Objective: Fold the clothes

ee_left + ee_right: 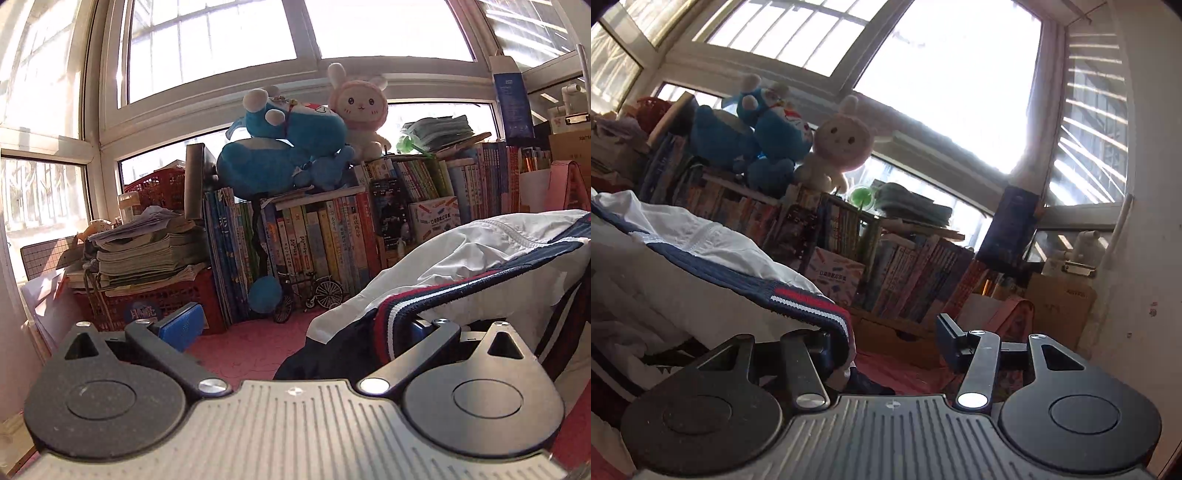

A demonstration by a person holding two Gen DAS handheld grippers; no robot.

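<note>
Here jacket drapes over left gripper.

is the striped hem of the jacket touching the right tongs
Touching. In the right wrist view the striped hem drapes over one finger of the right tongs; the other finger stands clear.
</note>
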